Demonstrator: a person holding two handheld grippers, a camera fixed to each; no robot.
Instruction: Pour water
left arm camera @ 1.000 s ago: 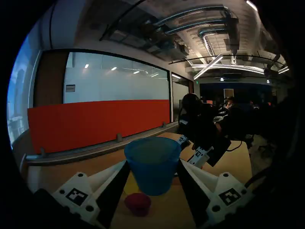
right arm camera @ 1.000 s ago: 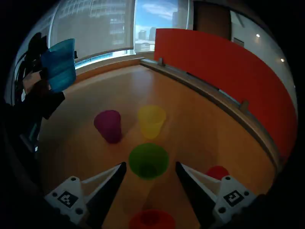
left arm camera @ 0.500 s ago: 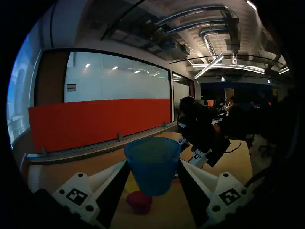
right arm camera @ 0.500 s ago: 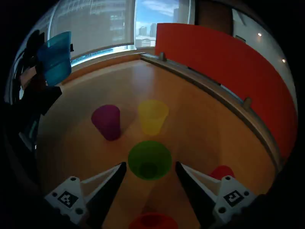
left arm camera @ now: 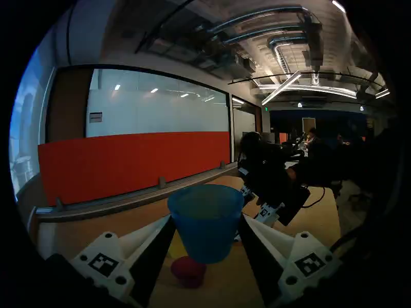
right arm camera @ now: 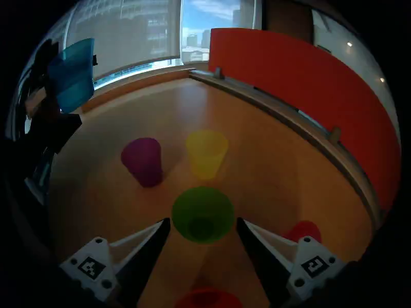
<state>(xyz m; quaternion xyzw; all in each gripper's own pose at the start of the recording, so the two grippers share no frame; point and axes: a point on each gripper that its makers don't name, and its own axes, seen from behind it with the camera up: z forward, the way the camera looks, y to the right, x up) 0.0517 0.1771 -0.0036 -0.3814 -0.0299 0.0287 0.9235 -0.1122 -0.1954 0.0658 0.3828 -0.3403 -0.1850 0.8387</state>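
My left gripper [left arm camera: 205,218] has its fingers clamped on the blue cup [left arm camera: 205,233], one on each side, and holds it upright above the surface [left arm camera: 226,285]; I cannot tell whether there is water in it; in the right gripper view this cup sits high at the left edge, well apart from the other cups. My right gripper [right arm camera: 202,222] has its fingers apart; the green cup [right arm camera: 202,208] stands mouth up on the surface between their tips, and I cannot tell whether either finger touches it. Beyond it stand a purple cup [right arm camera: 142,160] and a yellow cup [right arm camera: 206,153], near each other but not touching; a red cup [right arm camera: 304,231] stands just beside the right-hand finger, and a second red cup [right arm camera: 205,297] shows at the bottom edge. Each finger carries a square black-and-white marker [left arm camera: 103,264]; a small sign [left arm camera: 95,117] on the far wall is too small to read.
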